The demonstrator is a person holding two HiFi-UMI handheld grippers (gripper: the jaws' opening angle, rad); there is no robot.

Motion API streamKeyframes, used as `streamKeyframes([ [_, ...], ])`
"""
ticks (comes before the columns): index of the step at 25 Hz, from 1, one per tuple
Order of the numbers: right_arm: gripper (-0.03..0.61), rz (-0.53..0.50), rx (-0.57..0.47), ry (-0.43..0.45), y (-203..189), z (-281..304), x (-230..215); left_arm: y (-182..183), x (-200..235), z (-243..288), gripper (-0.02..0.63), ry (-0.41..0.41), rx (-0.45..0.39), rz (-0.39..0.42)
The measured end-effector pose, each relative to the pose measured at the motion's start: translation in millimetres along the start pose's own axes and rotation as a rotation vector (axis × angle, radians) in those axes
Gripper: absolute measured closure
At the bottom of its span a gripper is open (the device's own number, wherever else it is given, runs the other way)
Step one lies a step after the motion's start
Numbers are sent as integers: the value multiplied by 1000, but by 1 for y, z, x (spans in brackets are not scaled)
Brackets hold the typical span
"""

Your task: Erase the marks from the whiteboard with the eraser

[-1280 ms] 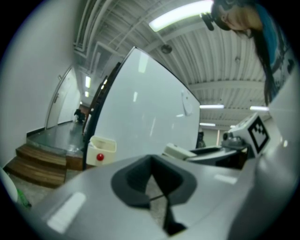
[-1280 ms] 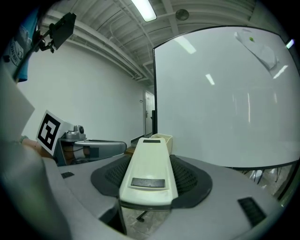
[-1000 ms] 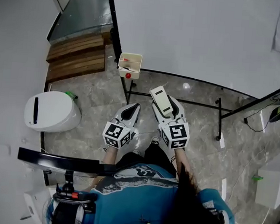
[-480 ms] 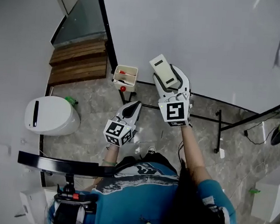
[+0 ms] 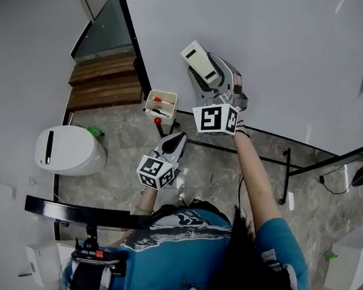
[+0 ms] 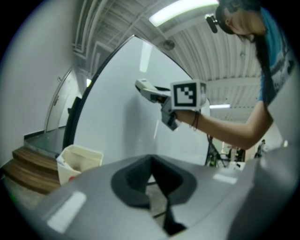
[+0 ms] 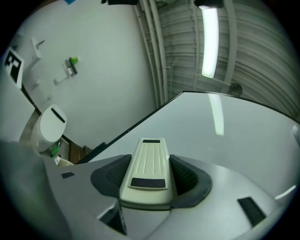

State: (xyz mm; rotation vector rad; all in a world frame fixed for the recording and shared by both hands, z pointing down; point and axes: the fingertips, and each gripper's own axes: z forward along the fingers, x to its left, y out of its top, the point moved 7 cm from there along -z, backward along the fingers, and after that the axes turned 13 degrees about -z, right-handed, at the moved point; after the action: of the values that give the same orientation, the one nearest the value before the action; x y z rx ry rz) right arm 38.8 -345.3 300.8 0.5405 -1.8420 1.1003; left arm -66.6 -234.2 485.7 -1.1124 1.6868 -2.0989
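Observation:
The whiteboard [image 5: 272, 48] fills the top of the head view, and I make out no clear marks on it. A cream eraser [image 5: 194, 56] with dark end patches sits between the jaws of my right gripper [image 5: 207, 71], which is shut on it. That gripper is raised in front of the board's lower left part, near its black frame. In the right gripper view the eraser [image 7: 149, 164] points toward the board [image 7: 243, 136]. My left gripper [image 5: 172, 143] hangs lower over the floor, shut with nothing in it. In its own view the pads [image 6: 133, 180] meet.
A small cream box [image 5: 161, 104] holding red items hangs at the board's lower corner. The stand's black legs [image 5: 256, 157] cross the marble floor. A white bin [image 5: 70, 150] and wooden steps [image 5: 105, 81] lie to the left. A black bar [image 5: 81, 211] runs in front of the person.
My right gripper has lifted the eraser from waist height up and to the left, in front of the board. The left gripper has hardly moved.

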Motion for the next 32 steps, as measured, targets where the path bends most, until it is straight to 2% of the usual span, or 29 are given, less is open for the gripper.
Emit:
streamKeyframes([
  [2, 316, -103, -6, 19, -2, 10, 6, 1, 1, 0, 609, 6, -4, -1],
  [4, 316, -163, -5, 39, -6, 18, 11, 2, 2, 0, 609, 15, -7, -2],
  [15, 316, -241, -9, 14, -9, 11, -4, 2, 3, -1, 609, 22, -3, 2],
  [21, 316, -185, -13, -105, -5, -9, -68, 0, -3, 4, 609, -9, 18, 16],
  [29, 316, -37, -56, -342, -16, -53, -187, -6, -13, 10, 609, -52, 45, 17],
  [32, 316, -44, -24, -396, -26, -72, -223, -8, -15, 10, 609, -60, 53, 17],
])
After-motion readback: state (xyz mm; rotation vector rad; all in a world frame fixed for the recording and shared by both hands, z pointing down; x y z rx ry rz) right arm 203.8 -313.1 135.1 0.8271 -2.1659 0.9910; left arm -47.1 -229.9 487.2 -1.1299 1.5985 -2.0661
